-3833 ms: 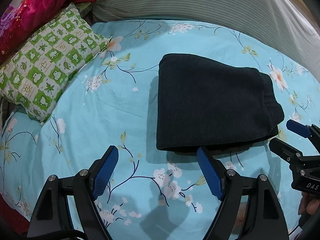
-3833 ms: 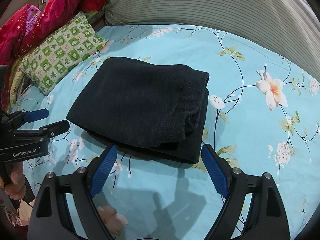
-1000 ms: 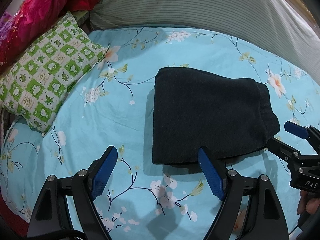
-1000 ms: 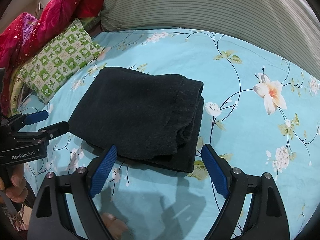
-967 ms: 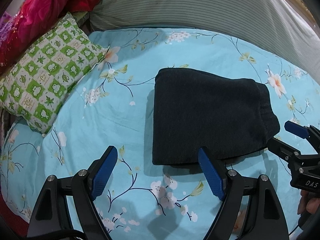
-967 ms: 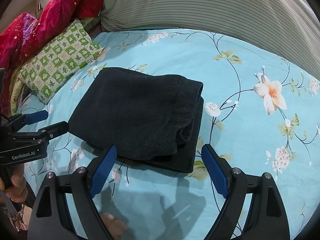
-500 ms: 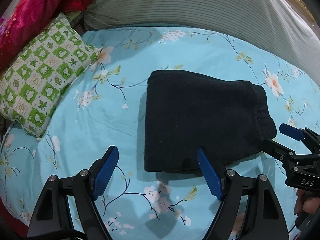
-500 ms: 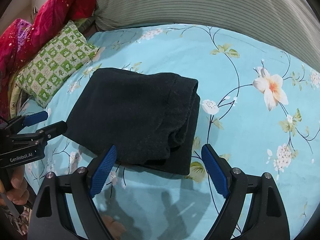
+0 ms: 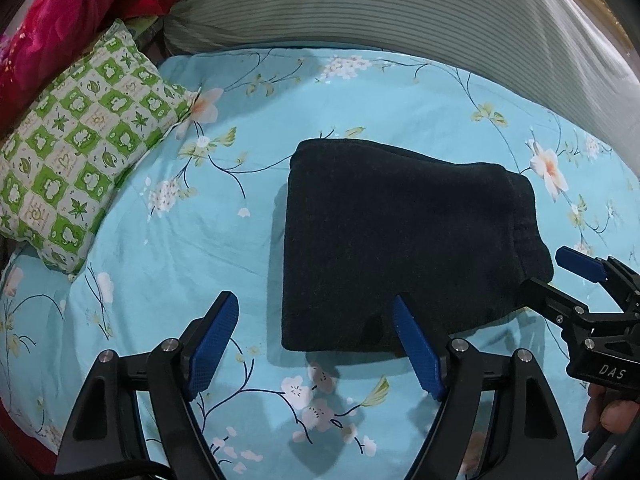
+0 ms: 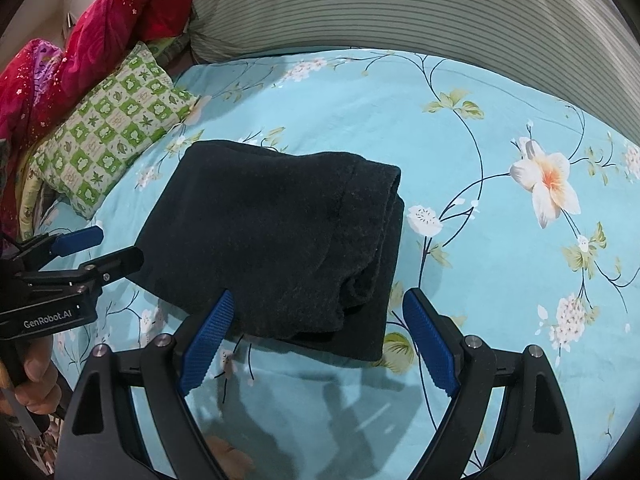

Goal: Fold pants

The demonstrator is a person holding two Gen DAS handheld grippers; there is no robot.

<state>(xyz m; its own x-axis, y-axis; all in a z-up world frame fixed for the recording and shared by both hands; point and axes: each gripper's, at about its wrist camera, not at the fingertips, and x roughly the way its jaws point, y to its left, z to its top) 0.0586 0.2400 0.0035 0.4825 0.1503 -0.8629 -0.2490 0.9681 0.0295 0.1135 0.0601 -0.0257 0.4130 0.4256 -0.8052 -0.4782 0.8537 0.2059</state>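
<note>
The black pants [image 9: 396,240] lie folded into a compact rectangle on the light blue floral bed sheet [image 9: 200,240]; they also show in the right wrist view [image 10: 276,240], with the thick rolled waistband end on the right. My left gripper [image 9: 316,340] is open and empty, held above the sheet just in front of the pants' near left corner. My right gripper [image 10: 316,332] is open and empty, above the pants' near edge. Each gripper shows in the other's view, the right one [image 9: 560,272] and the left one [image 10: 100,248], both apart from the cloth.
A green and white checked pillow [image 9: 76,152] lies at the left. A red and pink quilt [image 10: 80,40] is piled behind it. A grey striped bolster [image 9: 400,12] runs along the far side of the bed.
Both grippers have drawn back and up from the folded pants, so the pants look slightly farther and smaller. The pants have not moved. Both grippers stay open.
</note>
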